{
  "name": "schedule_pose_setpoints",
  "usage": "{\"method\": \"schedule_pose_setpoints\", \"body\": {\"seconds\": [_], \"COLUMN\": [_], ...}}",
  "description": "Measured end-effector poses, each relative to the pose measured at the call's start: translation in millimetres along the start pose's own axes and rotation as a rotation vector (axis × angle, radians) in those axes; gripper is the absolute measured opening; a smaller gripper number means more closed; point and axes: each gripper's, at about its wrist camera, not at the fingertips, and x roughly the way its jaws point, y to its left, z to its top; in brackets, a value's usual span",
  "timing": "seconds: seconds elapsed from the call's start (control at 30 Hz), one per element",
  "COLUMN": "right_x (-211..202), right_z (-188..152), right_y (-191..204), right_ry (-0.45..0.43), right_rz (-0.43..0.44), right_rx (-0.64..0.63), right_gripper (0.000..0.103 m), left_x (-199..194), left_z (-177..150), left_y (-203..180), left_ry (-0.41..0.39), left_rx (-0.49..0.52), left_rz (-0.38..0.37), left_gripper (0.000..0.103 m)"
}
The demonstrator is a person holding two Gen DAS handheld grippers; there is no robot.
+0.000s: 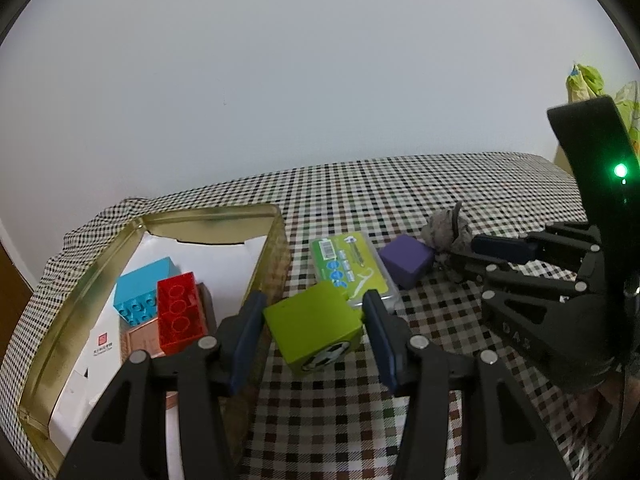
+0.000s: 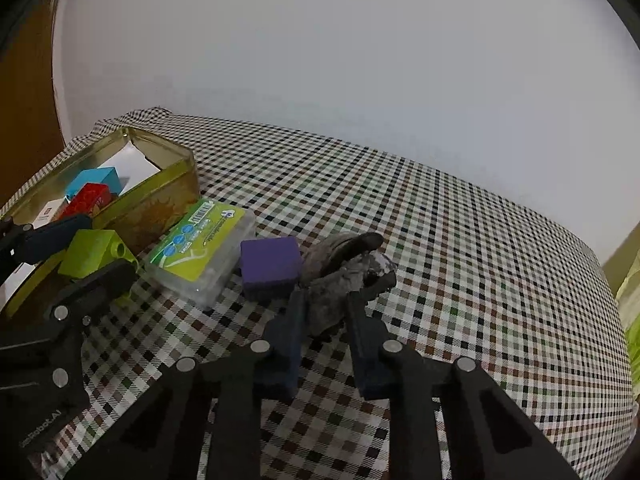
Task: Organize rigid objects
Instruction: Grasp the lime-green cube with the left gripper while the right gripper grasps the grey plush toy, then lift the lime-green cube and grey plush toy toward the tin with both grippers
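My left gripper [image 1: 314, 312] is shut on a lime green block [image 1: 316, 326] with a football picture, next to the gold tin [image 1: 208, 216]; the block also shows in the right wrist view [image 2: 94, 254]. The tin holds a blue brick [image 1: 142, 286], a red brick [image 1: 178, 310] and white paper. My right gripper [image 2: 324, 304] is shut on a grey stone-like lump [image 2: 342, 276]; the gripper also shows in the left wrist view [image 1: 466, 254]. A purple cube [image 2: 270, 266] and a green-labelled clear plastic box [image 2: 200, 246] lie between the two grippers.
The checked tablecloth [image 2: 480, 280] covers the table up to a white wall. A copper-coloured flat piece [image 1: 140, 338] lies in the tin under the red brick. Yellow-green bags [image 1: 588, 82] stand off the table's far right.
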Motion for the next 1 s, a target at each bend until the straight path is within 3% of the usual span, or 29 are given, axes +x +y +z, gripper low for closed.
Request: {"method": "schedule_pose_setpoints", "body": {"seconds": [0.1, 0.2, 0.23, 0.33, 0.4, 0.47, 0.63, 0.77, 0.87, 1.0], "right_x": [0, 1, 0, -3, -3, 2, 32, 32, 27, 28], "right_z": [0, 3, 6, 16, 24, 32, 30, 23, 18, 10], "right_y": [-3, 0, -1, -11, -12, -16, -17, -21, -20, -17], "right_ry": [0.004, 0.004, 0.005, -0.011, -0.011, -0.004, 0.104, 0.091, 0.071, 0.07], "right_rz": [0.0, -0.014, -0.008, 0.01, -0.049, -0.103, -0.099, -0.078, -0.069, -0.075], "right_rx": [0.016, 0.028, 0.048, 0.162, 0.188, 0.213, 0.259, 0.299, 0.282, 0.249], "right_gripper": [0.029, 0.047, 0.054, 0.06, 0.067, 0.067, 0.067, 0.066, 0.054, 0.051], "left_x": [2, 4, 5, 9, 12, 12, 10, 5, 3, -2], "left_z": [0, 3, 5, 9, 13, 13, 11, 11, 10, 9], "left_y": [-1, 2, 2, -1, -2, 0, 4, 1, 1, 0], "left_ry": [0.011, -0.001, -0.007, -0.001, 0.001, -0.005, -0.02, -0.043, -0.055, -0.082], "left_rx": [0.006, -0.016, -0.022, -0.029, -0.039, -0.049, -0.056, -0.044, -0.039, -0.029], "left_rz": [0.012, 0.021, 0.024, 0.015, 0.017, 0.032, 0.047, 0.054, 0.055, 0.054], "left_gripper": [0.05, 0.05, 0.05, 0.05, 0.05, 0.05, 0.05, 0.05, 0.05, 0.05]}}
